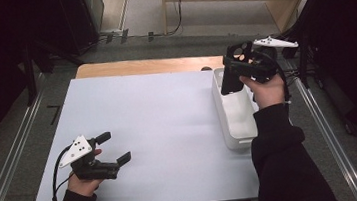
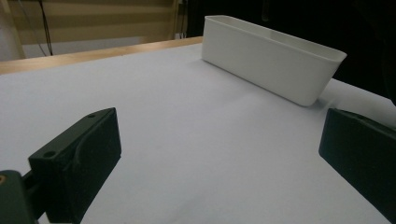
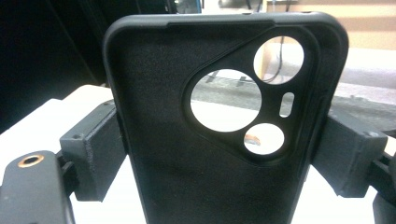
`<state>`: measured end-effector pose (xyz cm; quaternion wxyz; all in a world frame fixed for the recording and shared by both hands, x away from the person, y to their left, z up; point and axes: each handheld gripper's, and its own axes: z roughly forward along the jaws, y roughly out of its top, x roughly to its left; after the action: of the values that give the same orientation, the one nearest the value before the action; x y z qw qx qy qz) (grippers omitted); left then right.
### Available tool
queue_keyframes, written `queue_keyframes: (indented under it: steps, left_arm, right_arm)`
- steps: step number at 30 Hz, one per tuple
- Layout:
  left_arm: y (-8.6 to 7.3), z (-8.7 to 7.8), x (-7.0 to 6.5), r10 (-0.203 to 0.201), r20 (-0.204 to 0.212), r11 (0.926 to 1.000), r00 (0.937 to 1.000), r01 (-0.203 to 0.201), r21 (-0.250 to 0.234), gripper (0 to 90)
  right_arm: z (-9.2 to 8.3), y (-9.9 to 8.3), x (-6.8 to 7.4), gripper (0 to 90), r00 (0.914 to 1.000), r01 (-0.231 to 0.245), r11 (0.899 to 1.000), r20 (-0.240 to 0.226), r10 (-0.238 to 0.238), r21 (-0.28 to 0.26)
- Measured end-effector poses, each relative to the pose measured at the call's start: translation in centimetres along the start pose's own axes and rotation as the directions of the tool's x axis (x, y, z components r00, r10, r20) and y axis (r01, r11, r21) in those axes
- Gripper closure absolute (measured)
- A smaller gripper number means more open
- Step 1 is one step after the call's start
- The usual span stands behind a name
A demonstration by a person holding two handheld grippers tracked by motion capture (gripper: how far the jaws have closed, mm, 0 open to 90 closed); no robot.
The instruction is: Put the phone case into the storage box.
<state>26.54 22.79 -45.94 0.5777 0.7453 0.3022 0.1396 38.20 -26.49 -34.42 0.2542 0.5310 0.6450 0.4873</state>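
1. Black phone case (image 3: 201, 140) sits clamped between the jaws of my right gripper (image 3: 219, 154), one jaw on each long edge, inner side facing the gripper's camera, camera-cutout end up.
2. Cutouts: one big round hole, two smaller round ones, one slim slot, all inside a rounded triangular frame near the top.
3. In the high view the case (image 1: 236, 67) is up in the air at the far right of the counter, standing roughly upright, over the far end of the white bin (image 1: 236, 119).
4. My right gripper (image 1: 244, 71) pinches the case; my right hand (image 1: 268, 88) wraps the handle, black sleeve below it, white three-cornered plate on top pointing right.
5. The white bin is long and rectangular, lying along the right edge of the white sheet (image 1: 160, 132); what I can see of its inside looks bare.
6. From the left gripper view the bin (image 2: 275, 70) shows its long side wall, well apart from that gripper.
7. My left gripper (image 1: 116, 149) is low over the near left part of the sheet, jaws spread wide, nothing between them, pointing right towards the bin.
8. Left gripper view confirms it: my left gripper (image 2: 219, 154) has both black jaws far apart, bare white sheet between.
9. Wooden counter (image 1: 148, 66) edge shows beyond the far side of the sheet.
10. Grey floor with metal rails either side, dark drapes left and right.
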Motion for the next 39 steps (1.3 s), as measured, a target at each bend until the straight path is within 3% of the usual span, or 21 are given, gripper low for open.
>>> queue_keyframes:
  steps: [5, 15, 22, 28, 39]
  left_arm:
    - [-0.1, 0.1, 0.0, -0.002, 0.003, 1.0, 1.0, 0.002, 0.008, 0.0]
    - [-0.1, 0.1, 0.0, -0.004, 0.007, 1.0, 1.0, 0.004, 0.002, 0.0]
    - [0.0, 0.1, -0.1, -0.007, 0.017, 1.0, 0.9998, 0.007, 0.005, 0.0]
    - [0.0, 0.0, -0.2, -0.008, 0.022, 1.0, 0.9997, 0.008, 0.005, 0.0]
    - [0.0, 0.0, -0.1, -0.012, 0.026, 0.9999, 0.9996, 0.012, 0.001, 0.0]
  right_arm:
    - [1.1, 1.1, -0.2, 12.0, 0.9997, 0.016, 1.0, 0.016, -0.017, 0.019]
    - [2.6, 2.5, -0.7, 12.0, 0.9996, -0.015, 1.0, 0.025, 0.015, 0.013]
    - [3.8, 3.5, -1.3, 12.0, 0.998, -0.031, 0.999, 0.054, 0.032, -0.008]
    - [4.7, 4.2, -1.8, 12.1, 0.9937, -0.024, 0.999, 0.109, 0.027, -0.02]
    - [6.1, 3.7, -2.2, 12.1, 0.9862, -0.046, 0.999, 0.158, 0.049, -0.021]
